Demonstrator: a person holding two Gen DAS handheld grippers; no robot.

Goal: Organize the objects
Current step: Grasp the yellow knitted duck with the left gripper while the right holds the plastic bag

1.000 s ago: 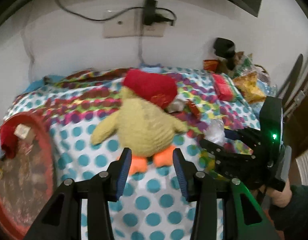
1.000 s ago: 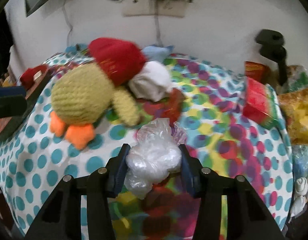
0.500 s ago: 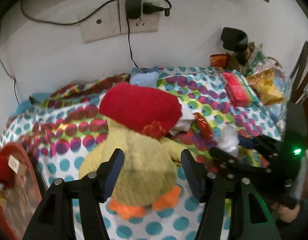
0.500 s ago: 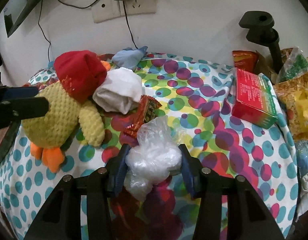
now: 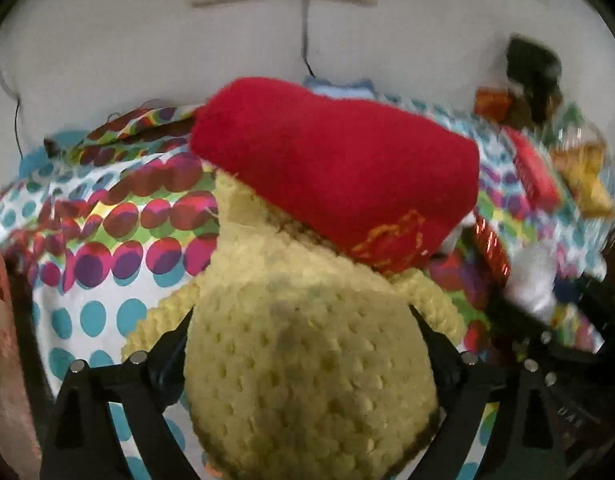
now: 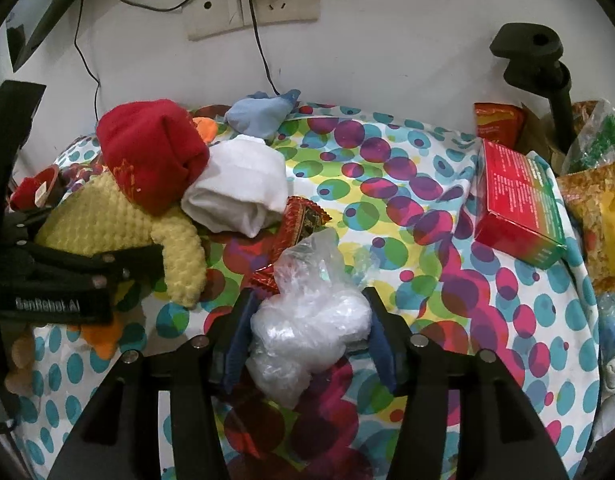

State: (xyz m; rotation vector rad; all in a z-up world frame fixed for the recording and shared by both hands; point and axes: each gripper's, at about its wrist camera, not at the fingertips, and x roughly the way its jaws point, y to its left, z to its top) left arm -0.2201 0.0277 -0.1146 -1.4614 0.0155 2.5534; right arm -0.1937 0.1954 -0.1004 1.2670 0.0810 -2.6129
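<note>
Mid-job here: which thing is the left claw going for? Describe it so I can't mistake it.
Start at the polka-dot cloth under the wall socket. At its left end lies a yellow knitted plush chick with the left claw around its body. It alone wears a red hat; beside it are a plain white cloth bundle and a foil snack.

Left tool (image 5: 307,344) spread wide, fingers apart; right tool (image 6: 309,334) closed in a grip.
</note>
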